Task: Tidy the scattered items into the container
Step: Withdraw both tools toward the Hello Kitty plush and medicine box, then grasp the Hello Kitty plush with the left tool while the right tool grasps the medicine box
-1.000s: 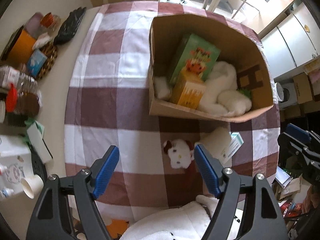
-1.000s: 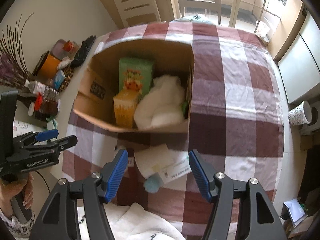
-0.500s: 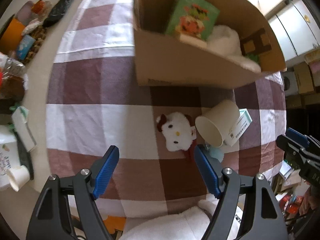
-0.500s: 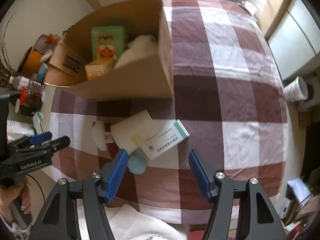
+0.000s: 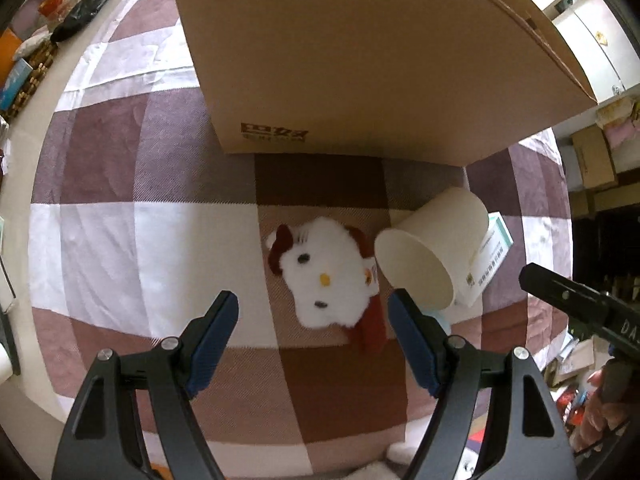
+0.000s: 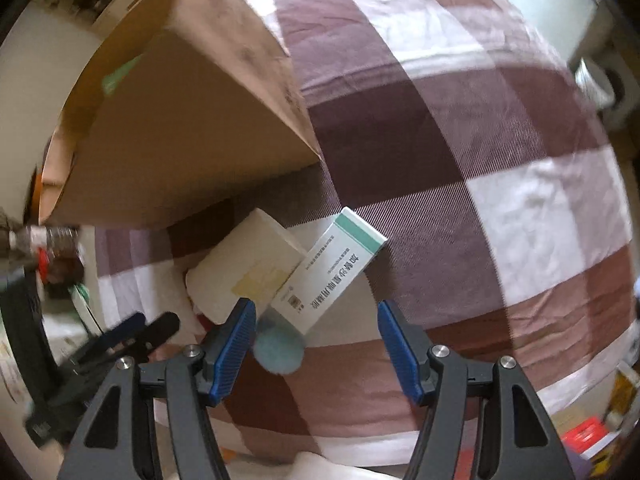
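Plush (image 5: pixel 326 278) fills much more of your left view than it did a second ago: you have brought both grippers down from above the box (image 5: pixel 360 60), whose contents have dropped out of sight behind its near wall. That suggests the reach for the last loose items has begun; nothing is grasped yet.

The plush lies face up on the checked cloth near the tabletop's near edge, in front of the box. A paper cup (image 5: pixel 432 248) lies on its side just beside the plush, mouth toward you. Behind the cup a carton (image 6: pixel 332 276) lies flat, touching it, and a small blue pom-pom (image 6: pixel 278 350) sits at the carton's near end.

Your left gripper (image 5: pixel 312 340) hangs over the cloth with its jaws wide apart and nothing between them, the plush just ahead of the tips. The right pad sits close to the cup's rim, so closing there may nudge the cup.

Your right gripper (image 6: pixel 316 340) is likewise spread and empty, tilted down at the carton. Its left pad is near the pom-pom. Whether either gripper touches the cloth, you cannot tell.
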{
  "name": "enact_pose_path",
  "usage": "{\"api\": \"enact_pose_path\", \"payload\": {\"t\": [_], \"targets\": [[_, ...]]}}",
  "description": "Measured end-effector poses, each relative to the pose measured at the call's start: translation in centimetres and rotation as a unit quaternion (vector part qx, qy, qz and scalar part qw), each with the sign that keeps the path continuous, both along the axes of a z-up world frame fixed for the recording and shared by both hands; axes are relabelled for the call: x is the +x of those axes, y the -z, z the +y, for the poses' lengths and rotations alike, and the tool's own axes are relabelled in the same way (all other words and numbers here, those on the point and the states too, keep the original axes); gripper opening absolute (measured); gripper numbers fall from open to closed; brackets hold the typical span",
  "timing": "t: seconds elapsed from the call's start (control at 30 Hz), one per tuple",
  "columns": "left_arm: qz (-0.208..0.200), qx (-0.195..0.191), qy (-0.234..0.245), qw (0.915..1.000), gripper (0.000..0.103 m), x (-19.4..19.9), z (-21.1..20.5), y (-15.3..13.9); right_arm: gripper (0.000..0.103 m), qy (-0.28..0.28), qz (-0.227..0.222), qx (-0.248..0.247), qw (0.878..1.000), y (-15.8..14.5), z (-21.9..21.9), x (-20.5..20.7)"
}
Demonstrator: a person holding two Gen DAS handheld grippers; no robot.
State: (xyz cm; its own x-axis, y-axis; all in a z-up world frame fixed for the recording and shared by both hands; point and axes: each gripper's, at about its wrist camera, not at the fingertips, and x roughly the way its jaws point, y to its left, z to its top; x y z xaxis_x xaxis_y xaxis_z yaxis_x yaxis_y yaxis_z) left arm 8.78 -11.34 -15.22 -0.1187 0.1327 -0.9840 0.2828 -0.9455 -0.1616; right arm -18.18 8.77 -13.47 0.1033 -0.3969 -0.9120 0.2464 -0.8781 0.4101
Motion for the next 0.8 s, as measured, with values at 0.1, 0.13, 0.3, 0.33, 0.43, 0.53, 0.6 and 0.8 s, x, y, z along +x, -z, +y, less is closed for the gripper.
{"api": "enact_pose_path", "payload": {"t": [0.1, 0.13, 0.3, 0.33, 0.43, 0.53, 0.6, 0.8], "targets": [[0.010, 0.004, -0.005, 0.9999, 0.078, -0.1, 0.3, 0.5, 0.065, 0.039, -0.013, -0.010, 0.999, 1.0, 0.6, -0.3], [0.013, 0.006, -0.008, 0.9999, 0.078, -0.1, 0.3, 0.7, 0.065, 0.051, -0.017, -0.012, 0.998, 1.3, 0.8, -0.4], [-0.006, 0.008, -0.026, 0.9996, 0.078, -0.6, 0.6, 2.5, 0.065, 0.079, -0.024, 0.002, 0.997, 2.3, 0.9, -1.0], [-0.010, 0.009, -0.030, 0.9995, 0.078, -0.7, 0.6, 2.9, 0.065, 0.086, -0.029, 0.001, 0.996, 2.6, 0.8, -1.2], [-0.013, 0.008, -0.038, 0.9992, 0.078, -0.9, 0.4, 3.7, 0.065, 0.104, -0.039, 0.002, 0.994, 3.3, 0.6, -1.6], [-0.014, 0.003, -0.047, 0.9988, 0.078, -1.1, 0.1, 4.2, 0.065, 0.126, -0.040, 0.009, 0.991, 3.9, 0.4, -2.1], [-0.013, 0.006, -0.054, 0.9984, 0.078, -1.1, -0.3, 4.3, 0.065, 0.142, -0.044, 0.014, 0.989, 4.5, 0.3, -2.4], [-0.008, 0.014, -0.062, 0.9980, 0.080, -0.8, -1.0, 4.5, 0.067, 0.141, -0.063, 0.039, 0.987, 6.0, -0.9, -2.8]]}}
